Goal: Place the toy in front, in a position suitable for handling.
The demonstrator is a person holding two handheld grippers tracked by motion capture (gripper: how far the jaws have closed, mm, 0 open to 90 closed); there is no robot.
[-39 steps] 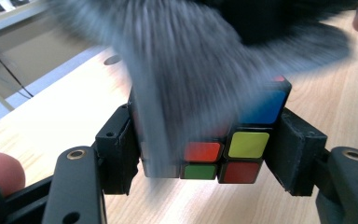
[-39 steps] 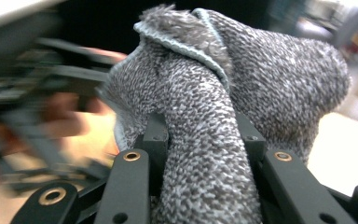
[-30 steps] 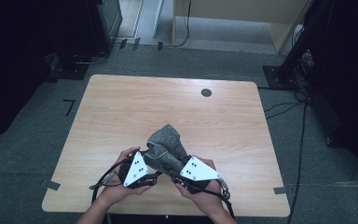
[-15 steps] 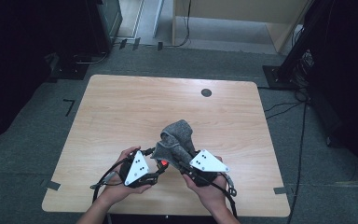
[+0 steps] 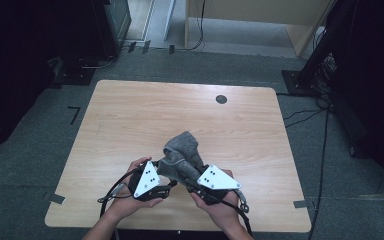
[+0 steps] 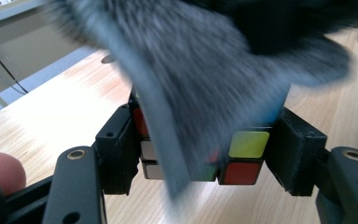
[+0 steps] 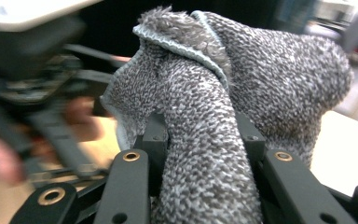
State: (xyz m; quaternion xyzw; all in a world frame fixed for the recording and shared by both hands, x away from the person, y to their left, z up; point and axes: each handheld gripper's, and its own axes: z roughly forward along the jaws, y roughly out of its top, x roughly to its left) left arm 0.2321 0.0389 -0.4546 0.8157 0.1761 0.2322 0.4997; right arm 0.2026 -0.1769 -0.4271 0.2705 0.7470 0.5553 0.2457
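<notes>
A colour-tiled puzzle cube (image 6: 247, 154) sits clamped between the black jaws of my left gripper (image 6: 209, 154), which is shut on its two sides. A grey knitted cloth (image 6: 205, 70) hangs over the cube's top and front and hides most of it. My right gripper (image 7: 203, 140) is shut on a thick bunch of that cloth (image 7: 242, 93). In the high view the cloth (image 5: 182, 157) bulges up between the left gripper (image 5: 169, 184) and the right gripper (image 5: 194, 184), near the table's front edge.
The light wooden table (image 5: 130, 115) has a small dark round hole (image 5: 221, 99) near its far edge. Dark floor, cables and black equipment stands surround the table. The person's hands come in at the bottom.
Half a second ago a red face of the cube showed between the grippers. The right gripper has since drawn the cloth back left over the cube, covering it.
</notes>
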